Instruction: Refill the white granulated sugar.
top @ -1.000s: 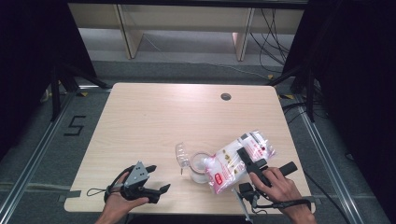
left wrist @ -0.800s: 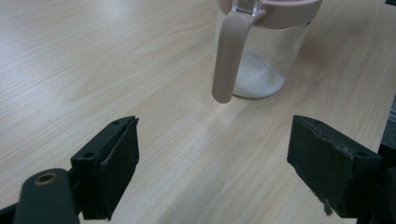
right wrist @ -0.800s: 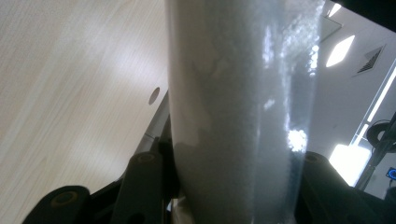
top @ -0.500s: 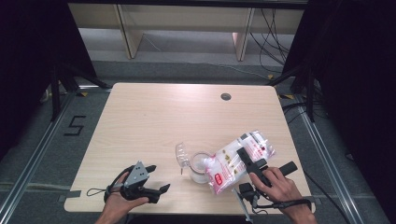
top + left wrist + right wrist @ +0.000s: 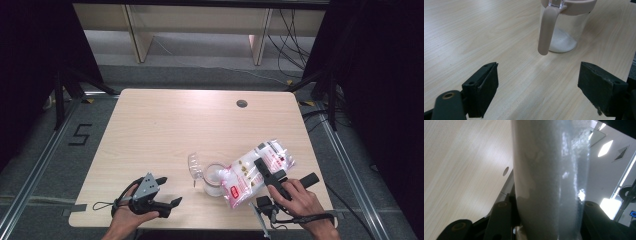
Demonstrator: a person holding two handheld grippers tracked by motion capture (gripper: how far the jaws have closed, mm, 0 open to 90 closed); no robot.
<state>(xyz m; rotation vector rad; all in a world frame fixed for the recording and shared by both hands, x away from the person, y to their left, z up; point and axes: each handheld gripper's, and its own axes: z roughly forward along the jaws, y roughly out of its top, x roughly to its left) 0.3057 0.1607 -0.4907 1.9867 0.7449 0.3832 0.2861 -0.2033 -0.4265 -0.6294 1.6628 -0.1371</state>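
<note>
overhead facing forward-down, gripper cameras close — table (image 5: 165,125) shared

Left gripper (image 5: 162,192): black body, grey three-cornered plate on top, black cable looped at left; blocky matt-black jaws with round screw holes. Right gripper (image 5: 267,172): black, long slim jaws, black cable trailing near the table's edge. Forearms bare.

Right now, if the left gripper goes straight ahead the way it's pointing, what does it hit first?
Probably the clear jar, handle first. The left gripper is open, with bare table in between; depth is unclear.
</note>
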